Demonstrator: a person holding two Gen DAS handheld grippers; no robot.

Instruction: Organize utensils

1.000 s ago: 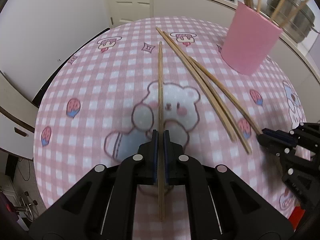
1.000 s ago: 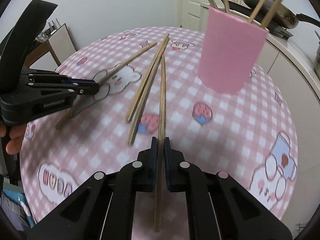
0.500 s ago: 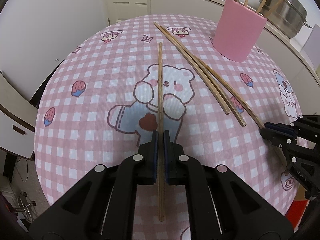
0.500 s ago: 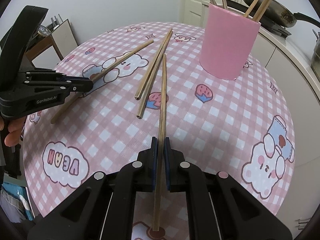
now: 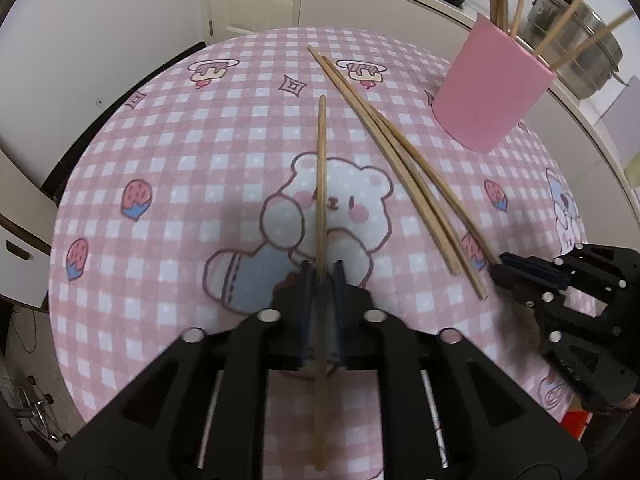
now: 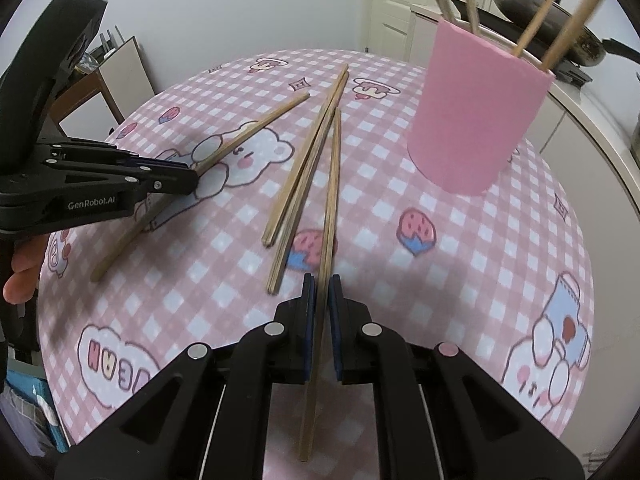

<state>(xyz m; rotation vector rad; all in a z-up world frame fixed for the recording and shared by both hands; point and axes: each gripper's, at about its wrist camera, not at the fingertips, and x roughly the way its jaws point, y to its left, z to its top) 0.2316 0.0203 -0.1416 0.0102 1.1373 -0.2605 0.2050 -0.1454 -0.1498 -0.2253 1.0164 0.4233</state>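
A wooden chopstick [image 5: 321,184] runs forward between the jaws of my left gripper [image 5: 322,276]. Those jaws are opening, and a thin gap shows on each side of the stick. My right gripper [image 6: 321,280] is shut on a second chopstick [image 6: 332,184], whose tip points toward the pink cup [image 6: 476,120]. The cup holds several chopsticks upright. Two loose chopsticks [image 6: 308,160] lie side by side on the cloth between the grippers. In the right wrist view the left gripper [image 6: 192,178] is at the left, low over the bear print.
The round table wears a pink checked cloth [image 5: 180,160] with cartoon prints. Behind the cup [image 5: 490,92] a white counter carries a steel pot [image 5: 576,52] and a dark wok [image 6: 540,36]. A person's fingers [image 6: 22,276] show at the left edge.
The left jaws, tight on the chopstick before, now stand slightly apart around it. Both views sit closer to the cloth than half a second ago. The right grip is unchanged.
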